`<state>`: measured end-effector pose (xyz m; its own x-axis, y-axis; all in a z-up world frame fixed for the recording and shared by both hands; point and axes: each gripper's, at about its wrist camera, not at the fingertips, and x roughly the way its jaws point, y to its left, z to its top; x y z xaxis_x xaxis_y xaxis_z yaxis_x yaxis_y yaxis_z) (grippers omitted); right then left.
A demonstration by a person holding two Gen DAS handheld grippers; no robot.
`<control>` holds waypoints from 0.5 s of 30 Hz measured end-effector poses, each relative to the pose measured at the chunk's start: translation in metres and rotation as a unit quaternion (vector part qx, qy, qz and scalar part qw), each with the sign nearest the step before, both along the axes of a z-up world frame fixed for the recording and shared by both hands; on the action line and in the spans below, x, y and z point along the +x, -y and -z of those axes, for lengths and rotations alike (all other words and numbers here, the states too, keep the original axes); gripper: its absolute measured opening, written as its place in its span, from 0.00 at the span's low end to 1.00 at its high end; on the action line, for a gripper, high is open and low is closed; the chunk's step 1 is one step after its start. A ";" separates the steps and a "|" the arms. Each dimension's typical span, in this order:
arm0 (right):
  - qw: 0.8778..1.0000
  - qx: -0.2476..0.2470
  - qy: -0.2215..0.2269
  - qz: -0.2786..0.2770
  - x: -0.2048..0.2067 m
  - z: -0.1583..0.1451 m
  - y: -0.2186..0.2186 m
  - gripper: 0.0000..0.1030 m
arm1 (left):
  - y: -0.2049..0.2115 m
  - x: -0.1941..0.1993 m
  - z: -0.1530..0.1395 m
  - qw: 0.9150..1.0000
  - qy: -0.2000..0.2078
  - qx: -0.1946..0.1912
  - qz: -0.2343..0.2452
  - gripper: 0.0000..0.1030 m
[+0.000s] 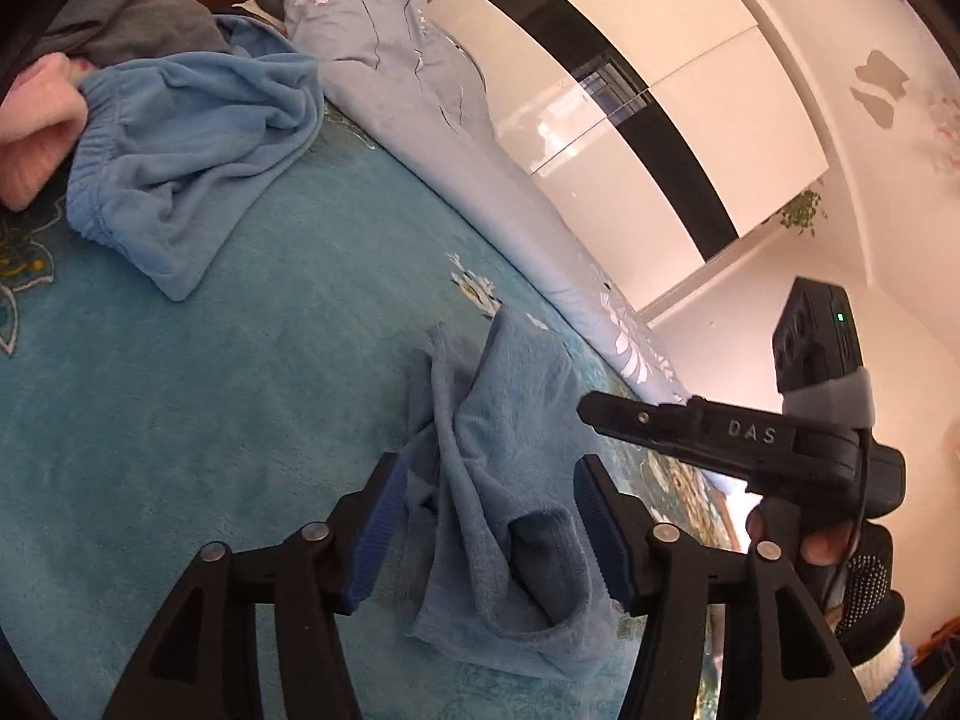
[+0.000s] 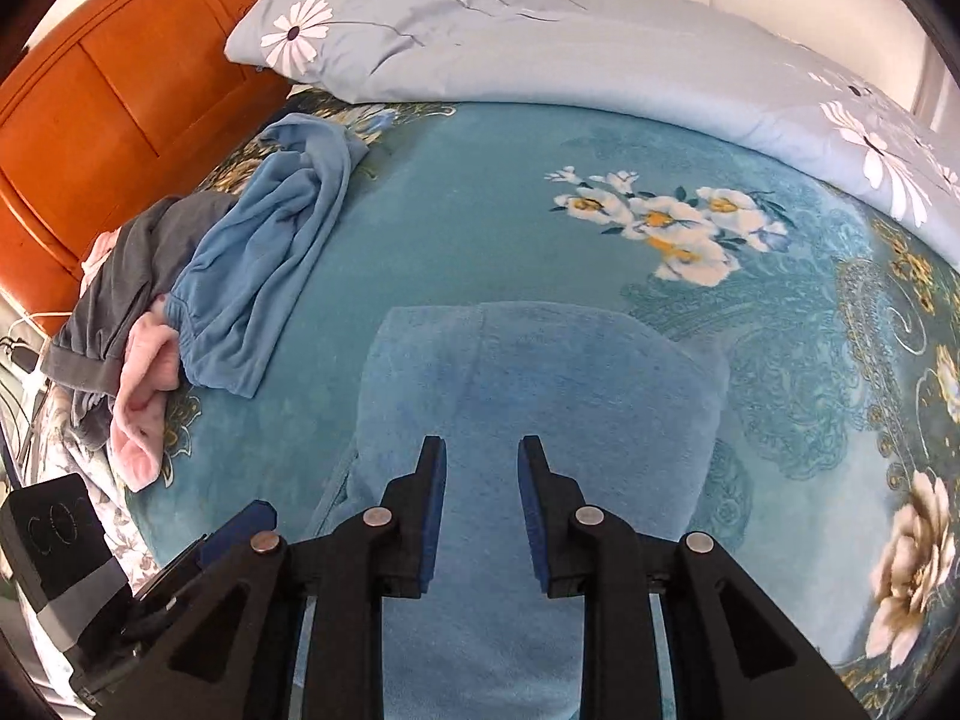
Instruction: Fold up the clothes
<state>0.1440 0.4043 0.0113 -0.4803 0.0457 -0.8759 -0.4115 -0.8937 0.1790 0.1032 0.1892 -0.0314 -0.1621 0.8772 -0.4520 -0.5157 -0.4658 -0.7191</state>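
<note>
Left wrist view: bedroom, teal floral bed cover (image 1: pixel 180 420) as work surface, white glossy wardrobe (image 1: pixel 660 138) behind, daisy-print duvet (image 1: pixel 384 60) pushed along the far edge to free space. The left gripper (image 1: pixel 489 531) has its fingers (image 1: pixel 378 534) spread wide, straddling a bunched end of the light-blue garment (image 1: pixel 504 480) without visibly pinching it (probably lined up to take this rumpled edge and pull it flat). The right gripper (image 1: pixel 690 432) shows from the side, just beyond the cloth; its state is not readable here. Unfolded pile sits far left: blue elastic-waist piece (image 1: pixel 180 162), pink item (image 1: pixel 36 144), grey item (image 1: pixel 132 18), kept well apart so they don't tangle with the current fold.

Right wrist view: same bed, orange wooden headboard (image 2: pixel 90 120) at left. The right gripper (image 2: pixel 483 516) hovers over the smooth, flat part of the light-blue garment (image 2: pixel 540 372), fingers (image 2: pixel 435 510) parted, nothing between them. The garment lies mid-bed, nearest the person, squared on this side, so the messy left end looks like the part needing work. Pile (image 2: pixel 240 276) waits by the headboard.
</note>
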 end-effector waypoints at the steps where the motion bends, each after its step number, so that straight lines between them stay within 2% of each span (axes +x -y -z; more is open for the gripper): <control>1: 1.000 0.001 0.000 -0.005 -0.006 0.003 0.002 0.25 | -0.001 0.002 -0.002 1.000 -0.006 0.002 0.004 0.62; 3: 1.000 0.001 0.000 -0.015 -0.018 0.010 0.005 0.25 | -0.004 0.009 -0.007 1.000 -0.026 0.001 0.015 0.65; 6: 1.000 0.002 0.008 -0.022 -0.034 0.023 0.000 0.25 | -0.016 0.015 -0.001 0.997 -0.041 -0.066 0.015 0.66; 9: 1.000 -0.001 0.018 -0.013 -0.045 0.037 -0.009 0.25 | -0.025 0.009 0.018 0.989 -0.020 -0.144 0.002 0.66; 10: 1.000 -0.010 0.019 -0.009 -0.046 0.042 -0.013 0.25 | -0.024 0.006 0.025 0.988 -0.003 -0.155 -0.001 0.66; 12: 0.999 -0.024 0.021 -0.002 -0.047 0.050 -0.019 0.25 | -0.018 -0.002 0.031 0.990 0.023 -0.138 -0.001 0.67; 15: 0.999 -0.031 0.013 0.003 -0.037 0.048 -0.022 0.25 | -0.016 -0.003 0.029 0.991 0.021 -0.134 0.004 0.67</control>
<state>0.1068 0.4260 -0.0369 -0.4575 -0.0057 -0.8892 -0.4217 -0.8790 0.2225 0.1005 0.2052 -0.0603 -0.1318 0.7255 -0.6754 -0.4915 -0.6395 -0.5911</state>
